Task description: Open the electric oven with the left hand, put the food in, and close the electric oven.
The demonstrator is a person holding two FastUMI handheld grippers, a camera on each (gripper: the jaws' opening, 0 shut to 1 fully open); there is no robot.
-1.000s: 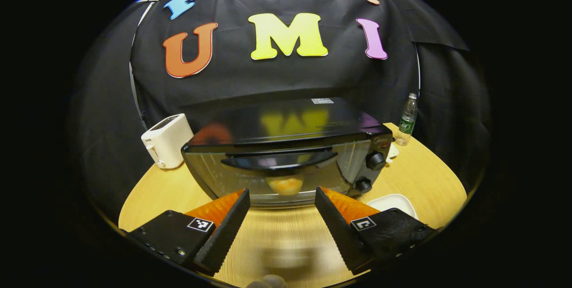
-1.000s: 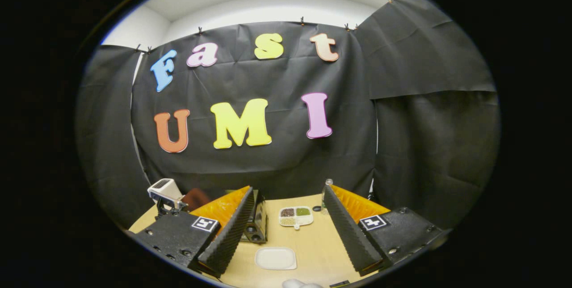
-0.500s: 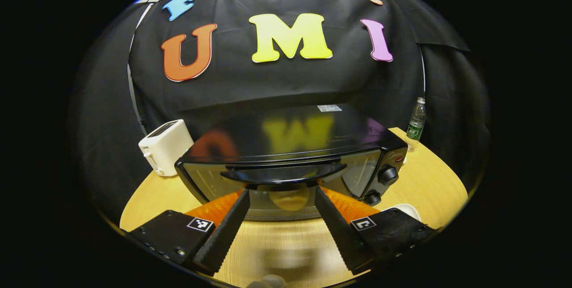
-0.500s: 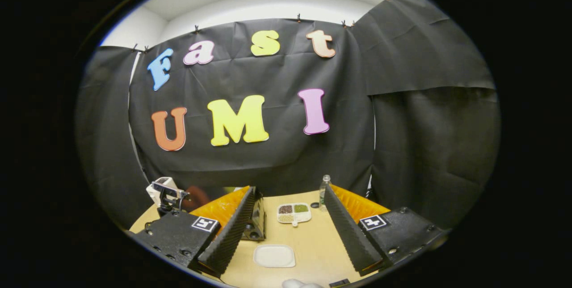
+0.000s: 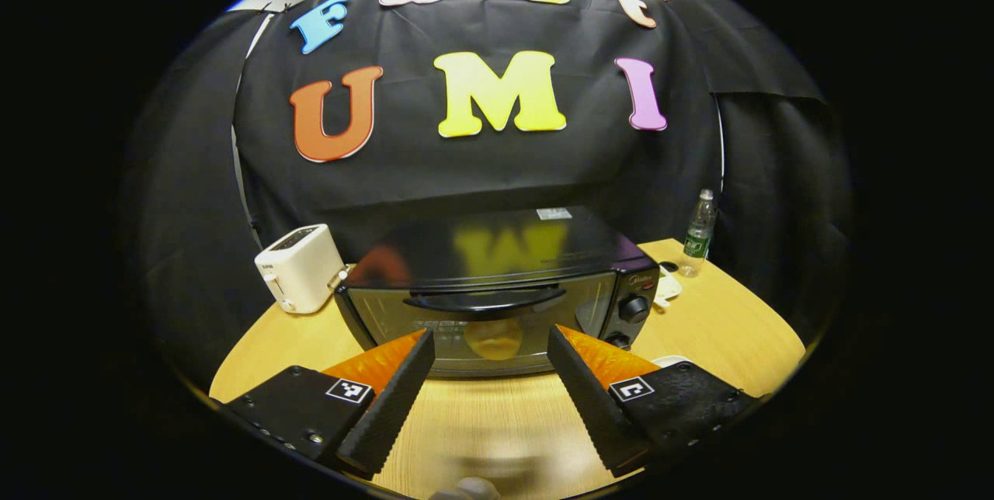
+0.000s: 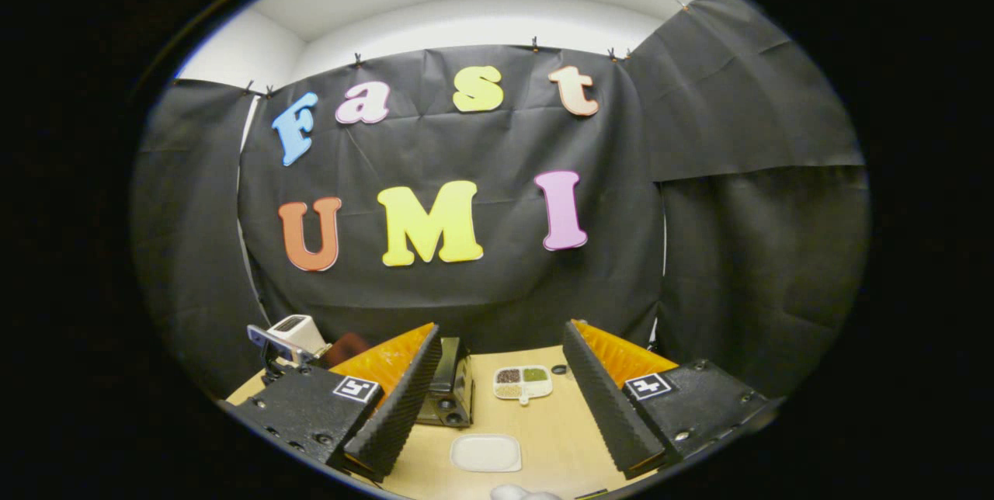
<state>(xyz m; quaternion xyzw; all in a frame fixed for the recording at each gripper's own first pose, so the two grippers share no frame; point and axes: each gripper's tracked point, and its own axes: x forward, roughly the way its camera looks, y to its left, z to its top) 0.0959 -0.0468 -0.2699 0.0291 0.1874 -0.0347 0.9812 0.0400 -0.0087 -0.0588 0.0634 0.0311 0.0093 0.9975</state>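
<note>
Both hand-held grippers stand with their fingers spread wide and hold nothing. Left gripper [image 5: 487, 338] hovers over the pale wood-grain table [image 5: 738, 321], its two ridged, wedge-shaped fingers [image 5: 388, 399] framing the lower front of the black electric oven [image 5: 497, 290] without touching it.

That oven sits at the middle of the table, a boxy metal appliance with a glossy top that mirrors the wall behind. Its glass door [image 5: 388, 314] is shut, and a long curved black handle [image 5: 483, 300] runs across the upper part of the door. Through the glass a round, pale yellow piece of food [image 5: 494, 338] shows dimly inside; its exact shape is blurred by reflections. Two round black knobs [image 5: 637, 308] sit one above the other on the panel at the oven's right side.

Just beside the oven's left end stands a white plastic toaster [image 5: 299, 268], boxy with rounded corners. Near the table's far right edge a clear plastic water bottle with a green label [image 5: 697, 234] stands upright, well apart from the oven.

Right gripper [image 6: 498, 354] hangs higher above the same table. Between its fingers in the right gripper view lie a white rounded-rectangle dish [image 6: 486, 453] near the front and, farther back, a white divided tray of brown, green and beige grains [image 6: 522, 383]. Right end of the oven peeks past the left finger there.
</note>
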